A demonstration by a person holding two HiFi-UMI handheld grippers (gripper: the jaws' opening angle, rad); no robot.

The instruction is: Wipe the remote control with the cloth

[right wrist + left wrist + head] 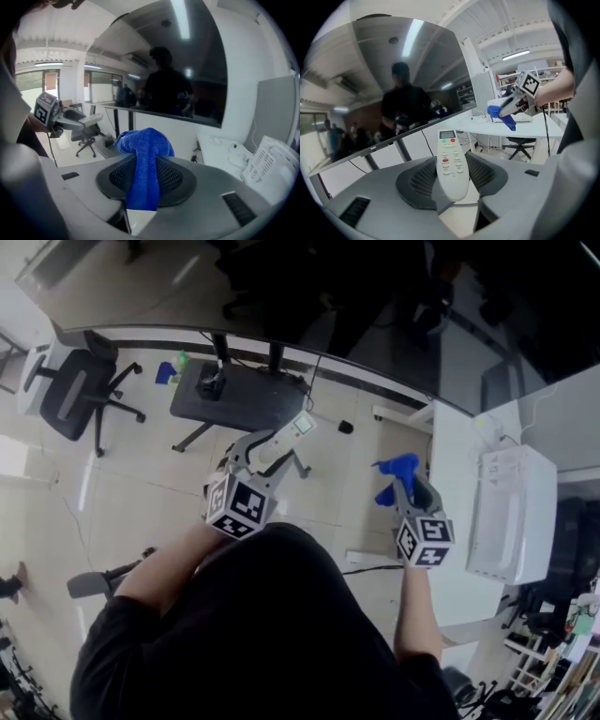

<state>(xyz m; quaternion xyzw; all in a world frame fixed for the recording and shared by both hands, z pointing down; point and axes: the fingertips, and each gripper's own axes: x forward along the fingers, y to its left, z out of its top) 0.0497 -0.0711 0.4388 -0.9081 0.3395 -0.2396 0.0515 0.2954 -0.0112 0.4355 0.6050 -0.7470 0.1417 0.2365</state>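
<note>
Left tool (267,454): clenched on item 1, a slim white plastic remote control (451,161) with a small display and red and green buttons. The pads grip its lower end by the two long edges. The button face and display end stand clear beyond the jaws, pointing away from the person. Judged reason: the keyed face is left bare for wiping.

Right tool (405,486): clamped on item 2, a blue terry cloth (145,164). It is pinched at a fold, with a bunched wad standing ahead of the jaws and a tail running back between them. Judged reason: the wad serves as the rubbing pad, so cloth rather than jaw would meet the plastic.

Position: both items are held in the air over the pale tiled floor (141,493); neither rests on the white table (452,549) at the person's right. The remote control lies left of the cloth and well apart from it, with no contact. From the left tool's own view the cloth shows up and to the right, beyond the remote control's tip.

Status, as a judgement: wiping not yet begun; the next step calls for bringing the wad onto the button face
</note>
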